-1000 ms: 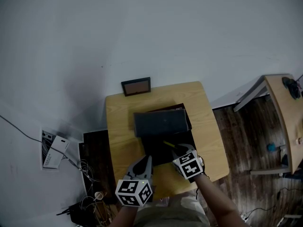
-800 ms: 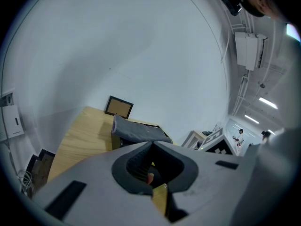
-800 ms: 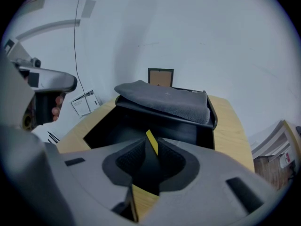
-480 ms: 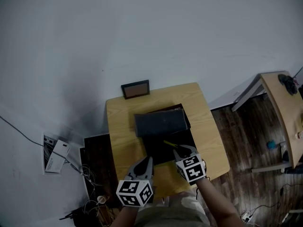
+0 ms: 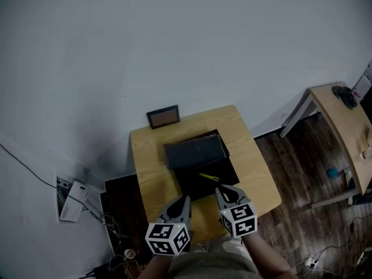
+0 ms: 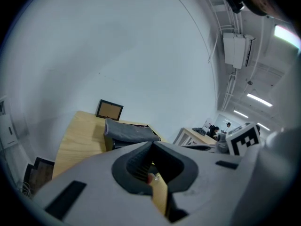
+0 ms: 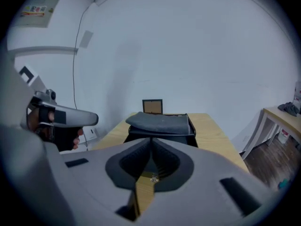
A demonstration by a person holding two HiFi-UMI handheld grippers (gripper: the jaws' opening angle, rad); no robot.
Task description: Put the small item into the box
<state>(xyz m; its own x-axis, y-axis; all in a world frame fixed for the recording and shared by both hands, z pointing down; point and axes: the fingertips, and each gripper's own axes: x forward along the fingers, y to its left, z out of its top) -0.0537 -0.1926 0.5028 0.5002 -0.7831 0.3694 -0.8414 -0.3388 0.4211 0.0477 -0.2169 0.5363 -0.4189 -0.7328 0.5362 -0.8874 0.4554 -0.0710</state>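
Left gripper (image 5: 183,199) and right gripper (image 5: 221,192) hover pressed together, empty, beside the open black rectangular box (image 5: 189,183). The thin yellow stick (image 5: 208,176) looks placed inside, so closing probably comes next.

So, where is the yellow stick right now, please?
Head view: the stick lies on the box's dark near half, just ahead of the right hand-held gripper.

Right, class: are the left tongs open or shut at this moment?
Shut. In the left gripper view, the left tongs have their jaws closed together at the tips, with nothing held between them.
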